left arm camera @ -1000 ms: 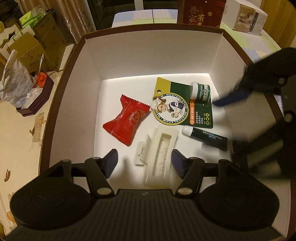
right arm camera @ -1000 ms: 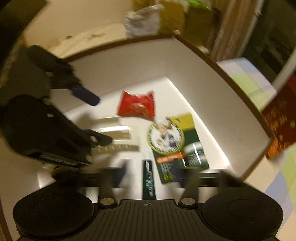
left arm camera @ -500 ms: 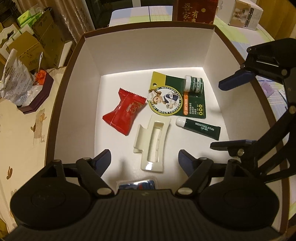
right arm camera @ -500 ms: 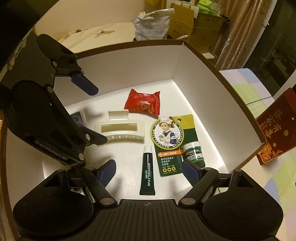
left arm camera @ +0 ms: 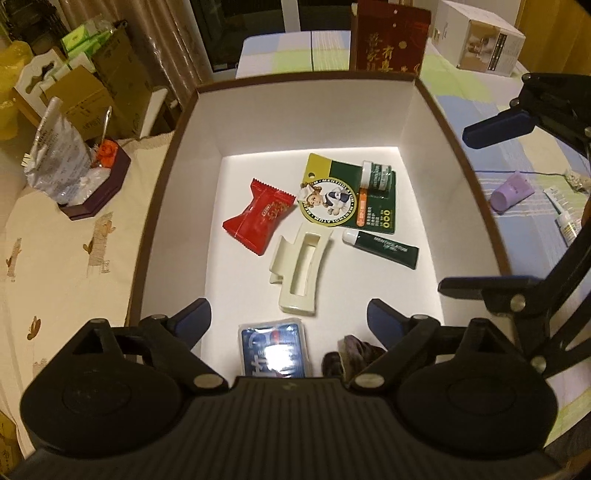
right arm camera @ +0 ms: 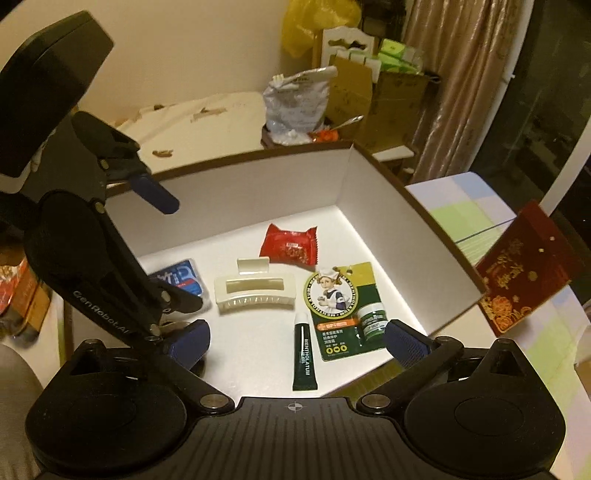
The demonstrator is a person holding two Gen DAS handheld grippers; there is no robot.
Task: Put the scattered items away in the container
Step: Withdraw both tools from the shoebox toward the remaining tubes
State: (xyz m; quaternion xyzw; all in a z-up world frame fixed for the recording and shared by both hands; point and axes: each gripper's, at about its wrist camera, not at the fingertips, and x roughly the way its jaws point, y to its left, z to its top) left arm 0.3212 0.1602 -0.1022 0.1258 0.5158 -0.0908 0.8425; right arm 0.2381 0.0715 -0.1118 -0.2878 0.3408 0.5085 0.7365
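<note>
Six items (left arm camera: pixel 298 273) lie inside one box (left arm camera: pixel 306 118).

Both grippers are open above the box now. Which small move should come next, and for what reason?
Probably swing the right gripper out of the box toward the purple tube on the table beside it. Both grippers are open and hold nothing, and that tube lies outside.

Dim, warm-lit room crowded with household clutter.
Ahead and left of the left gripper, beige curtains (left arm camera: pixel 162 48) hang behind stacked cardboard boxes (left arm camera: pixel 85 99); a dark window (left arm camera: pixel 266 33) lies straight ahead. A cream tablecloth (left arm camera: pixel 66 236) with small animal prints spreads to its left, a pastel checked cloth (left arm camera: pixel 532 155) to its right.
</note>
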